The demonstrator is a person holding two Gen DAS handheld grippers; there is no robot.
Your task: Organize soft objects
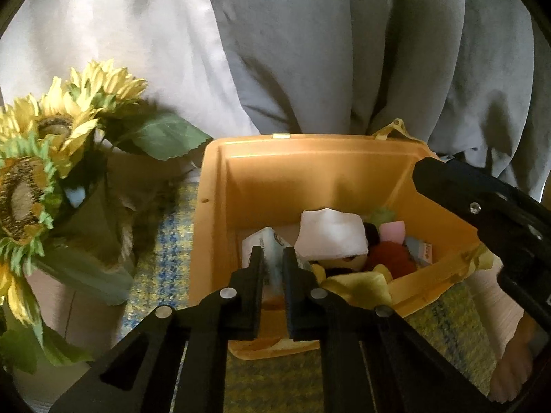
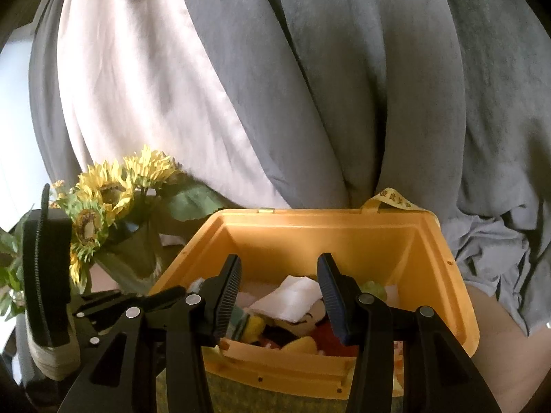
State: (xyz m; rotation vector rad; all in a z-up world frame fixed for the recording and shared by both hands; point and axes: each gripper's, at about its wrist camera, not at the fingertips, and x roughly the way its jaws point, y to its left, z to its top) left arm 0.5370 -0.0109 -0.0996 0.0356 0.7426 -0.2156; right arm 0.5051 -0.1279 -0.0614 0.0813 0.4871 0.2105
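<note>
The left tongs (image 1: 272, 261) pinched a tissue pack (image 1: 261, 244) over the yellow bin (image 1: 310, 172); the right tongs (image 2: 279, 296) hung part-open, empty, above its toys (image 2: 303, 340).

The yellow strap (image 2: 392, 199) behind the orange bin (image 2: 461, 309) bears small characters, too small to read.

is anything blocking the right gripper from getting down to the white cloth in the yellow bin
Nothing visible does. The right gripper hangs with its jaws apart and empty above the open yellow bin, and the white cloth lies on top of the pile, uncovered. The left gripper works at the bin's other side.
</note>
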